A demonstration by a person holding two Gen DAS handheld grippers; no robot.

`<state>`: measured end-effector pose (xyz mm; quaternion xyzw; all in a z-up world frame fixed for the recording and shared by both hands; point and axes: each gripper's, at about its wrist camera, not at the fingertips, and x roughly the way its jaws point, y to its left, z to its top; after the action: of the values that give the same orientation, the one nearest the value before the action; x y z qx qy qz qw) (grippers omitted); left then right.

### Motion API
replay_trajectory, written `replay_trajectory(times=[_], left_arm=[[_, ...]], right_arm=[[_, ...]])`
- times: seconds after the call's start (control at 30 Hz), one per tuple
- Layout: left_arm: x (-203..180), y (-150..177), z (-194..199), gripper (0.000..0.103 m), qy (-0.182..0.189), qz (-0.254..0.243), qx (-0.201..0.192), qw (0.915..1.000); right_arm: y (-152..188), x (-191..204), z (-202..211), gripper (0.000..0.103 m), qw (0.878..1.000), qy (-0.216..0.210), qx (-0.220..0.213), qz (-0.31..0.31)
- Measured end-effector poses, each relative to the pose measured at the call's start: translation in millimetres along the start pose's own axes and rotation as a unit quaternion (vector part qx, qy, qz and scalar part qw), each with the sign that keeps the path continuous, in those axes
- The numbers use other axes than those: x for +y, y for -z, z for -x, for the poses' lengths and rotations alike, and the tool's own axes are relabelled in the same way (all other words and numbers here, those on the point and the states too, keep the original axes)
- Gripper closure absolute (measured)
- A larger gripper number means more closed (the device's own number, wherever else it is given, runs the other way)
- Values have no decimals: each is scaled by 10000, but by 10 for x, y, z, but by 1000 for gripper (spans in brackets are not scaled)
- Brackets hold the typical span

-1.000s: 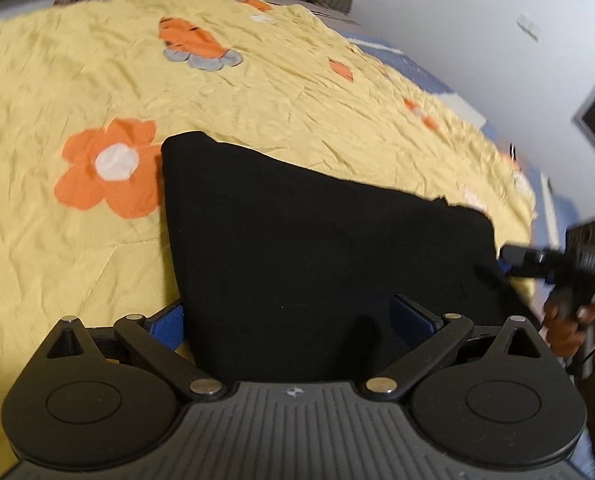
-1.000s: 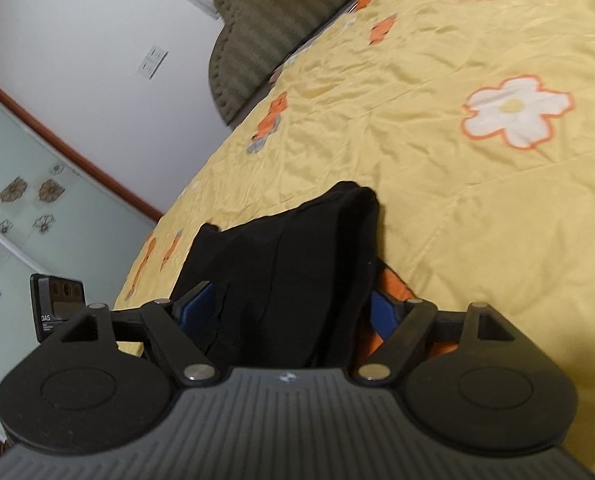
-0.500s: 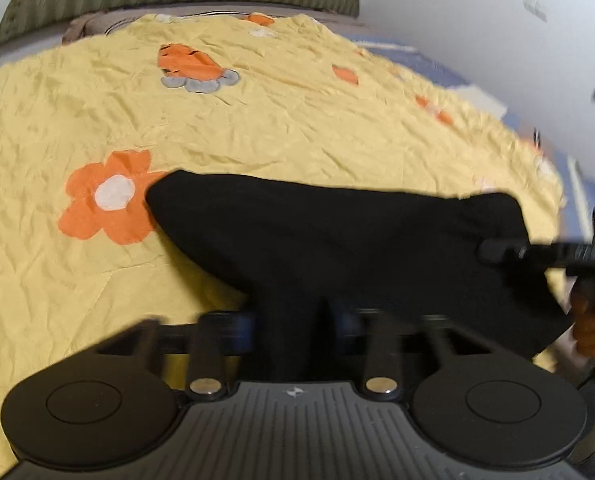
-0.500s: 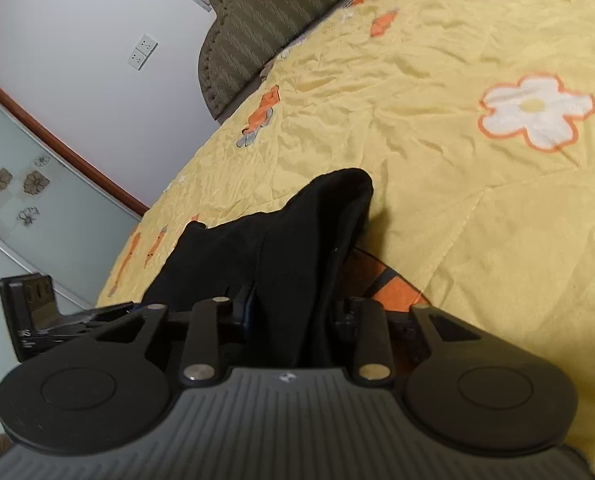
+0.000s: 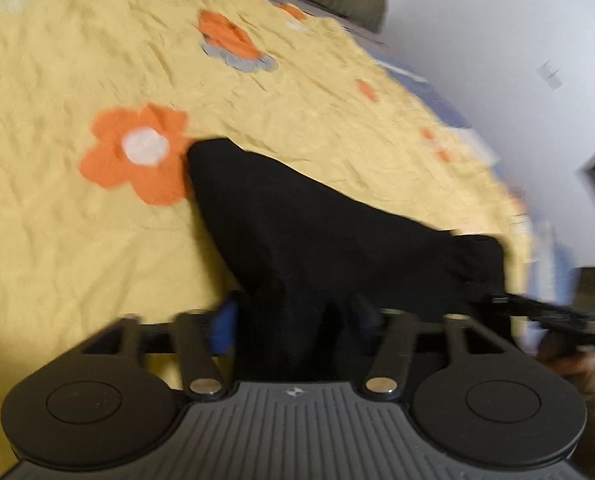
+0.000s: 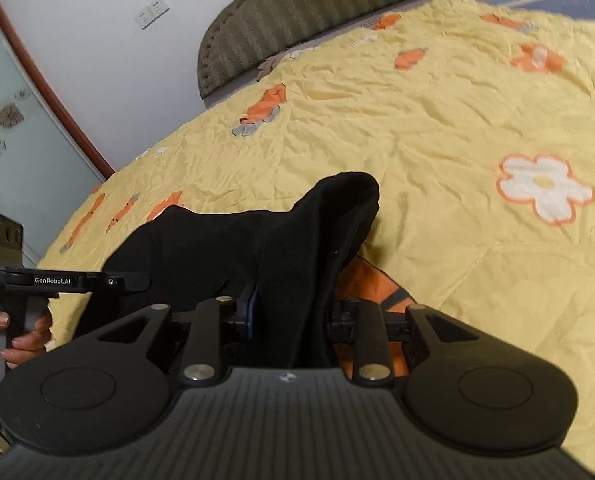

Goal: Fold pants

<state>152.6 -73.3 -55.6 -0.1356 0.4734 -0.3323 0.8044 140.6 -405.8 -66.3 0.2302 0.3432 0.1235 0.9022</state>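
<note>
Near the bed's foot edge, the black pants (image 5: 321,240) lie bunched on a yellow quilt (image 5: 77,240), their near hem pulled up off it. The left gripper (image 5: 293,332) is pinched narrow on a gathered fold of that hem; the right gripper (image 6: 293,312) is clamped the same way on another bunch of the cloth. Between the two grips the fabric sags in a soft dark ridge, matte and thick, with a rounded hump at its far corner. The quilt is thin, finely wrinkled cotton with orange and white flower patches; one orange flower (image 5: 137,152) touches the pants' far corner. Beyond the pants the quilt runs bare and wide toward the headboard (image 6: 337,12), which is ribbed olive fabric.

The left view is motion-blurred and shows the bed's right edge dropping toward a white wall, with the right gripper's tip at the pants' side. Only the right view shows the left hand (image 6: 13,336) gripping its handle, a wall socket (image 6: 153,12) and a frosted glass door with a brown frame.
</note>
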Motion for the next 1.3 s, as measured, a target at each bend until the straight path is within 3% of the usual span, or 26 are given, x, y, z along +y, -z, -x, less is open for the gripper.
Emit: replay_trajectory(times=[0.03, 0.1, 0.17, 0.2, 0.23, 0.3, 0.33, 0.4, 0.57, 0.77, 1.0, 1.17, 1.23, 1.3], left_arm=[[56, -32, -10, 15, 298, 117, 92, 9994], [132, -76, -60, 5, 692, 362, 97, 9969], [100, -92, -115, 6, 715, 561, 17, 9959], [24, -86, -141, 23, 640, 368, 43, 9973], [-78, -62, -160, 58, 390, 53, 73, 9992], [-190, -20, -155, 79, -205, -328, 56, 9992], [-134, -29, -115, 85, -69, -167, 22, 9998], [-26, -49, -10, 88, 179, 193, -88, 9996], [-228, 17, 187, 90, -271, -310, -454, 9981], [-292, -22, 576, 90, -483, -523, -1059, 9918], [-109, -164, 1142, 90, -675, -248, -1391, 9877], [147, -174, 1458, 90, -869, 124, -1406, 9862], [278, -167, 1395, 84, -1195, 53, -1208, 9854], [398, -145, 1279, 82, -1938, -43, -967, 9762]], right_arm=[[2, -33, -5, 74, 10000, -45, 20, -83], [11, -118, -30, 71, 9994, -172, 69, -298], [14, -233, -86, 69, 9976, -342, 111, -584], [25, -281, -103, 69, 9961, -444, 85, -754], [31, -315, -111, 70, 9946, -518, 41, -902], [54, -289, -105, 72, 9946, -472, -17, -921], [64, -254, -91, 72, 9954, -402, -44, -871], [67, -213, -61, 73, 9958, -330, -76, -856], [-8, -53, -16, 75, 9966, -251, -143, -776], [-192, 300, 75, 77, 9983, -302, -271, -409], [-447, 791, -9, 77, 9974, -645, -315, -24], [-605, 1113, -235, 77, 9949, -985, -194, 33], [-629, 1191, -394, 77, 9944, -1057, -58, -22], [-629, 1221, -605, 75, 9954, -947, 109, -105]])
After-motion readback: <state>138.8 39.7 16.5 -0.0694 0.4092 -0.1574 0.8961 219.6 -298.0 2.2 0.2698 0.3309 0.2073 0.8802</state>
